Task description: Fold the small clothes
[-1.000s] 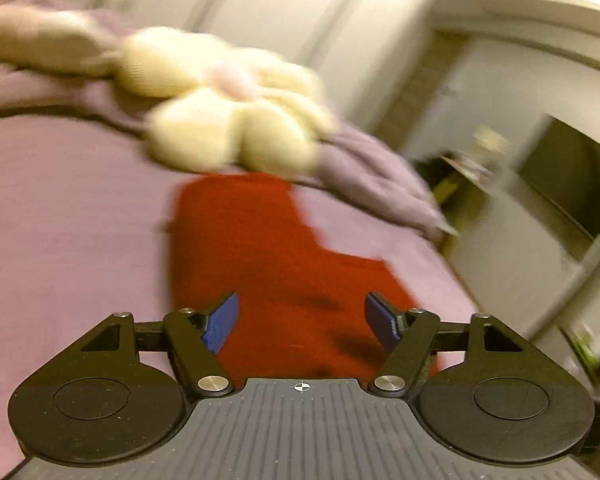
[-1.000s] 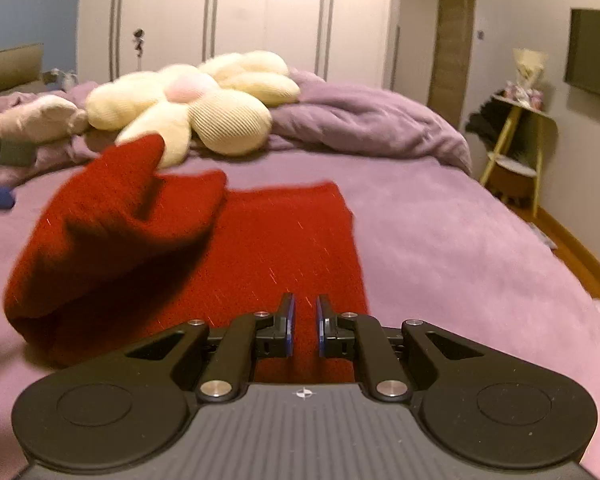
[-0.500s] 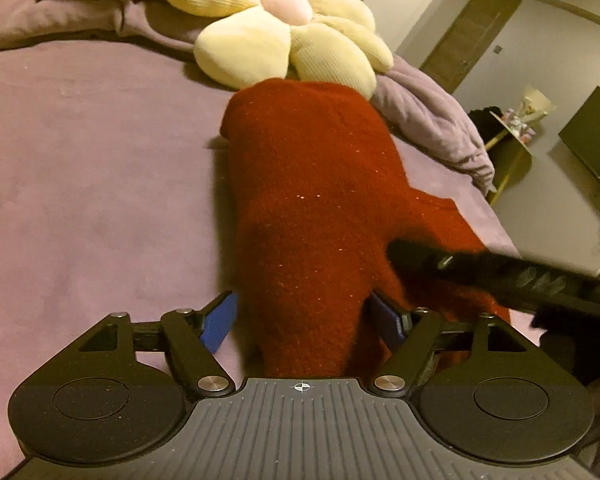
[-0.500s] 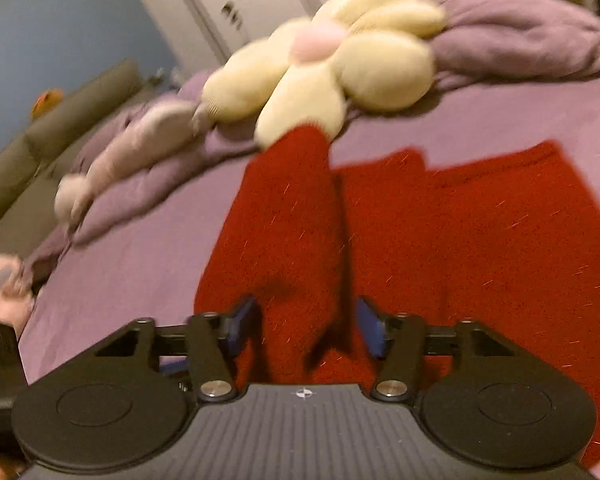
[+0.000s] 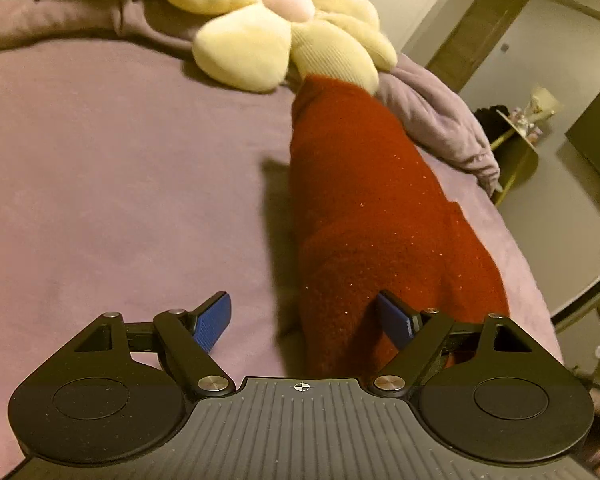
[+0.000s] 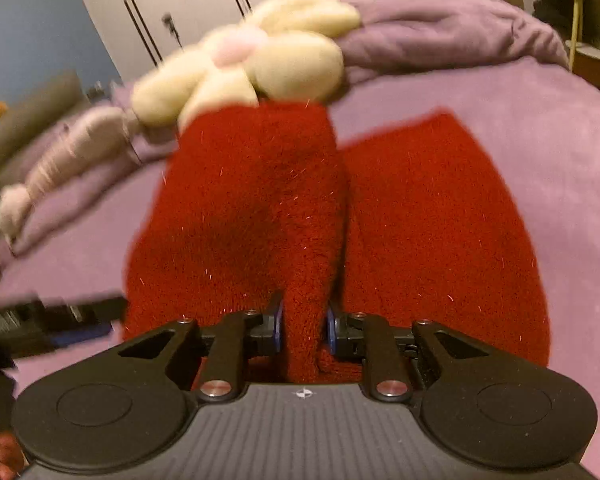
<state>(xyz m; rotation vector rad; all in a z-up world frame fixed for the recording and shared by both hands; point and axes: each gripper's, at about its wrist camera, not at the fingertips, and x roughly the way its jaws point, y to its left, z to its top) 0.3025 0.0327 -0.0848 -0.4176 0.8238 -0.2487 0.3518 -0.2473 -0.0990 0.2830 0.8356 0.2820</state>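
A red knit garment point(image 5: 364, 208) lies on the purple bedspread point(image 5: 120, 168), its left part bunched into a raised fold. My left gripper point(image 5: 306, 320) is open; the fold's near end lies between its blue pads, against the right pad point(image 5: 396, 320). In the right wrist view the garment point(image 6: 256, 208) rises as a thick fold, with a flat part point(image 6: 432, 216) to the right. My right gripper point(image 6: 303, 328) is shut on the fold's near edge. The left gripper point(image 6: 48, 320) shows blurred at the left edge.
A cream flower-shaped pillow point(image 5: 284, 36) lies just beyond the garment, also in the right wrist view point(image 6: 252, 60). A crumpled purple duvet point(image 5: 436, 120) lies at the back right. The bed's edge point(image 5: 540, 304) drops off at the right, near a yellow side table point(image 5: 516, 152).
My right gripper opened around the raised fold, then closed on it. My left gripper moved left, so the fold now sits toward its right pad. The right gripper left the left wrist view.
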